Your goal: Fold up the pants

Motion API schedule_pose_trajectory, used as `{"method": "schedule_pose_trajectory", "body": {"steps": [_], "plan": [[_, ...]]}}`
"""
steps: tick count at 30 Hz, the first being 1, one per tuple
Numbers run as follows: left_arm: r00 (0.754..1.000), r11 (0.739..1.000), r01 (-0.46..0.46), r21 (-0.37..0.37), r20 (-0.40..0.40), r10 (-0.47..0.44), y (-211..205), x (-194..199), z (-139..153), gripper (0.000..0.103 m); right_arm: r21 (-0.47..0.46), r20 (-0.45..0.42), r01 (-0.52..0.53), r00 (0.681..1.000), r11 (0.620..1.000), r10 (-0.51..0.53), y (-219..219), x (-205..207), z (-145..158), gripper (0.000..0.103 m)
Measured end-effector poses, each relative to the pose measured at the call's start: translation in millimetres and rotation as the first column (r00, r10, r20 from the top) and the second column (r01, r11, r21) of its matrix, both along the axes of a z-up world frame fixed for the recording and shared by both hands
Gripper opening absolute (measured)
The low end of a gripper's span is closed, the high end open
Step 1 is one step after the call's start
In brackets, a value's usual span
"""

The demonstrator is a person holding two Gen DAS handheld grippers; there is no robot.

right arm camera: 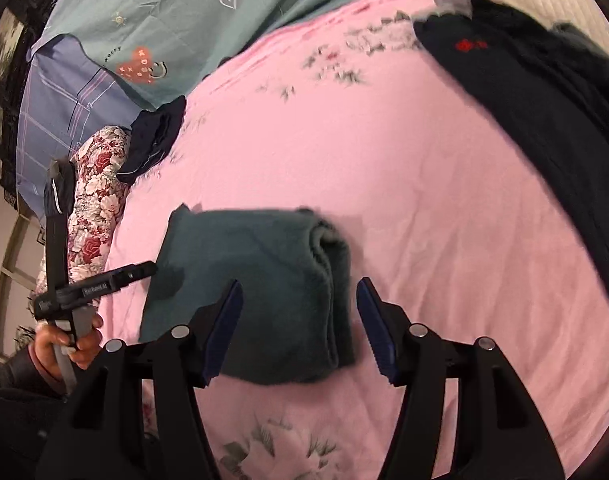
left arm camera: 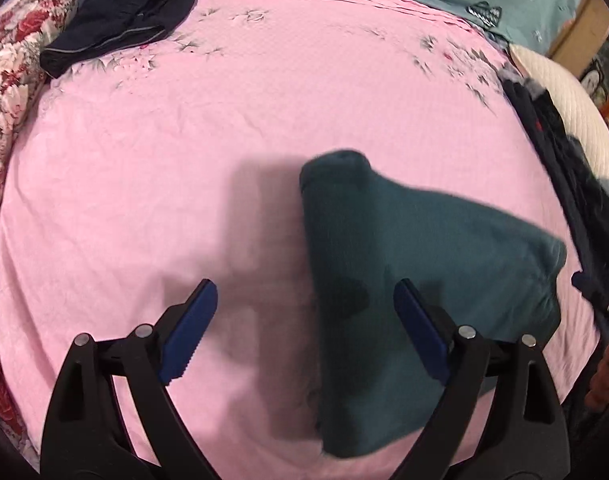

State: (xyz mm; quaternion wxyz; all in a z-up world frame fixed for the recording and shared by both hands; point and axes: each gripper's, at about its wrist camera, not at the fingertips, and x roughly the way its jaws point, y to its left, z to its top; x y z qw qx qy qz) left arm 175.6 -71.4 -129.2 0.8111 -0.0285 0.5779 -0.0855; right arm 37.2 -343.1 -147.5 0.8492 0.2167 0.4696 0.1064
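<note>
Dark teal pants (left arm camera: 404, 280) lie folded into a compact bundle on the pink bedsheet (left arm camera: 224, 140). They also show in the right wrist view (right arm camera: 260, 292), with the thick folded edge on the right. My left gripper (left arm camera: 304, 320) is open and empty, hovering above the bundle's left edge. My right gripper (right arm camera: 298, 320) is open and empty, its fingers straddling the bundle's right fold from above. The left gripper's body, held in a hand, shows at the left of the right wrist view (right arm camera: 88, 284).
Folded dark navy clothes (left arm camera: 124, 16) lie at the sheet's far left corner. A heap of dark garments (right arm camera: 544, 120) lies along the right side. A floral quilt (left arm camera: 12, 80) borders the left, a teal blanket (right arm camera: 184, 12) the far edge.
</note>
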Motion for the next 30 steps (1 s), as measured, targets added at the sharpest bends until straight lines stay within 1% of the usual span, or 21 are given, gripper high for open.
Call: {"method": "schedule_pose_trajectory", "body": {"steps": [2,3,5,8,11,12,14,15,17,21,22,23,24,25,26,27,29,30], "plan": [[1.0,1.0,-0.011,-0.018,-0.022,0.01,-2,11,-4,0.091,-0.023,0.014,-0.009,1.0,1.0,0.009,-3,9,0,0.062],[0.999,1.0,-0.02,-0.017,-0.031,0.019,-4,15,-7,0.091,-0.029,0.018,-0.016,1.0,0.999,0.017,-3,14,-1,0.064],[0.998,0.999,-0.038,-0.004,-0.049,0.038,-7,17,-10,0.091,-0.032,0.014,-0.044,0.999,0.999,0.044,-3,30,-6,0.065],[1.0,1.0,-0.024,-0.005,0.0,0.024,-14,5,3,0.091,-0.019,-0.011,-0.134,0.991,0.991,0.134,1,53,-15,0.065],[0.999,0.999,0.037,-0.036,0.032,-0.036,-28,-13,20,0.091,-0.008,-0.022,-0.216,0.976,0.976,0.216,4,75,-24,0.065],[0.998,0.997,0.056,-0.044,0.038,-0.055,-33,-17,24,0.091,0.006,-0.027,-0.238,0.971,0.971,0.238,5,80,-27,0.065],[0.991,0.99,0.126,-0.066,0.05,-0.123,-53,-29,30,0.091,0.058,-0.032,-0.281,0.958,0.958,0.284,5,91,-33,0.065],[0.985,0.983,0.169,-0.072,0.049,-0.165,-65,-34,30,0.091,0.096,-0.041,-0.308,0.949,0.946,0.313,4,97,-39,0.065],[0.974,0.973,0.224,-0.06,0.039,-0.222,-88,-41,24,0.091,0.138,-0.063,-0.351,0.93,0.926,0.362,6,104,-48,0.065],[0.957,0.957,0.288,-0.033,-0.02,-0.288,-119,-53,4,0.091,0.226,-0.04,-0.426,0.894,0.876,0.445,4,113,-54,0.065],[0.957,0.957,0.289,-0.028,-0.033,-0.289,-121,-55,0,0.091,0.247,-0.043,-0.436,0.887,0.865,0.46,4,114,-55,0.067],[0.957,0.958,0.287,-0.021,-0.046,-0.288,-123,-57,-4,0.091,0.274,-0.043,-0.456,0.874,0.847,0.485,4,114,-55,0.067],[0.958,0.959,0.282,-0.016,-0.054,-0.283,-123,-59,-5,0.091,0.297,-0.032,-0.488,0.854,0.82,0.52,5,113,-54,0.067],[0.96,0.961,0.275,-0.011,-0.055,-0.275,-123,-60,-6,0.091,0.302,-0.019,-0.517,0.836,0.801,0.548,5,113,-52,0.067],[0.963,0.964,0.264,-0.007,-0.055,-0.264,-122,-61,-6,0.091,0.293,-0.017,-0.529,0.83,0.797,0.557,4,113,-52,0.067],[0.967,0.969,0.247,-0.005,-0.058,-0.247,-121,-61,-7,0.091,0.266,-0.036,-0.518,0.837,0.813,0.546,2,116,-54,0.063],[0.973,0.975,0.222,0.0,-0.067,-0.221,-118,-60,-9,0.091,0.275,-0.047,-0.498,0.847,0.822,0.529,1,122,-56,0.063],[0.975,0.977,0.214,0.003,-0.07,-0.213,-117,-60,-10,0.091,0.263,-0.053,-0.502,0.845,0.824,0.532,4,123,-54,0.065]]}}
